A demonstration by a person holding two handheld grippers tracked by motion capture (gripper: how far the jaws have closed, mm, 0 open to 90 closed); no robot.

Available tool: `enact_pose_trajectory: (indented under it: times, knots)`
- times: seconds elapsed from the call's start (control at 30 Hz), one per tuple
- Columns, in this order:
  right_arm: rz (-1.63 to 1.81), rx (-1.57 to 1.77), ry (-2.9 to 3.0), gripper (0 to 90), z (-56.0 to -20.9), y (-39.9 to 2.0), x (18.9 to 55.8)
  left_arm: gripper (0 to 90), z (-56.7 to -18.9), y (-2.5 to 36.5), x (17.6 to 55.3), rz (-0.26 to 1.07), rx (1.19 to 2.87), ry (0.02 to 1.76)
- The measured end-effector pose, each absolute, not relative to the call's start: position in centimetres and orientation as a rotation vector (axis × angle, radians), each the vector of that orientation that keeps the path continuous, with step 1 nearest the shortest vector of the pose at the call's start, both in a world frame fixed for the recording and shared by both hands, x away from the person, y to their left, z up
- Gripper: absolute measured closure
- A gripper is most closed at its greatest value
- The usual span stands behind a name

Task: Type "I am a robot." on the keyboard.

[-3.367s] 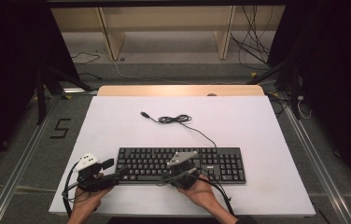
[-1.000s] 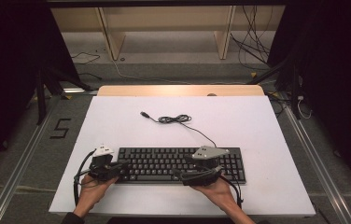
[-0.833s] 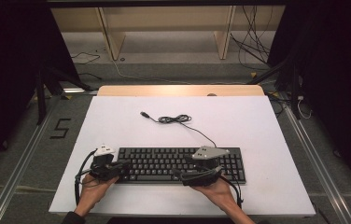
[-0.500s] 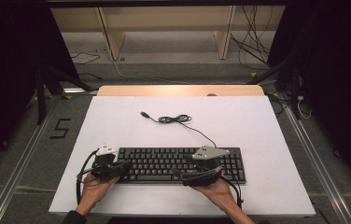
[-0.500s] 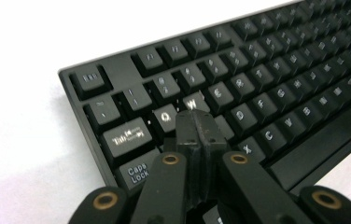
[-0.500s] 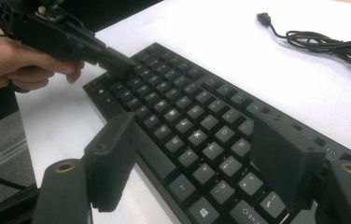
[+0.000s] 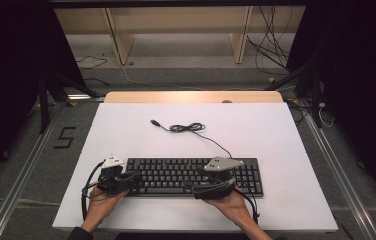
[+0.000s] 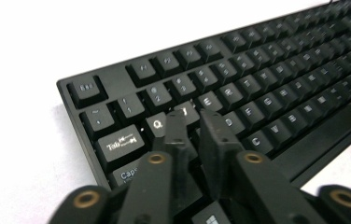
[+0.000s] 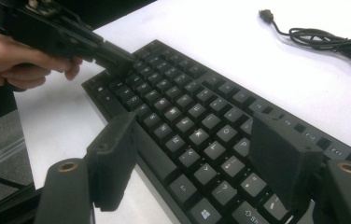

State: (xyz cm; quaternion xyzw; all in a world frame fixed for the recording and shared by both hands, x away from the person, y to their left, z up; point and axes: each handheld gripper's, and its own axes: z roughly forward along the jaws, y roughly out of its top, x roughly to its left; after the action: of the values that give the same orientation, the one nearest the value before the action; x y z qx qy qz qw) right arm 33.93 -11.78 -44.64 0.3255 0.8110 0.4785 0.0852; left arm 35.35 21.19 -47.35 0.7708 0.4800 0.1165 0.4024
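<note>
A flat black plastic computer keyboard (image 7: 194, 176) is seen lying on the white table top (image 7: 126, 135) in the lower middle of the high view, its thin black cable (image 7: 191, 128) coiled above it towards the frame's centre. The left gripper (image 8: 193, 122) is held over the keyboard's left end, its jaws having just been opened a little so that a narrow gap stands between them, with nothing clamped. The right gripper (image 9: 197, 158) is held wide apart astride the keyboard's near edge, nothing being pressed by its pads
</note>
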Motion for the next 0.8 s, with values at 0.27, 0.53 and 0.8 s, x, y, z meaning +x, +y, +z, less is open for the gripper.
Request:
enact_pose_trajectory:
  times: [0.27,0.53,0.8]
  knots:
    - [1.425,0.966,2.436,43.0,-44.9,-11.3,34.2,59.4,-46.5,21.4,34.3,0.267,1.863,1.169]
    - [1.425,0.972,2.457,61.0,-45.1,-10.7,34.7,43.2,-46.0,21.5,33.4,0.263,1.82,1.134]
    - [1.415,0.952,2.483,75.0,-45.4,-9.9,35.1,32.7,-45.7,21.5,32.6,0.28,1.765,1.103]
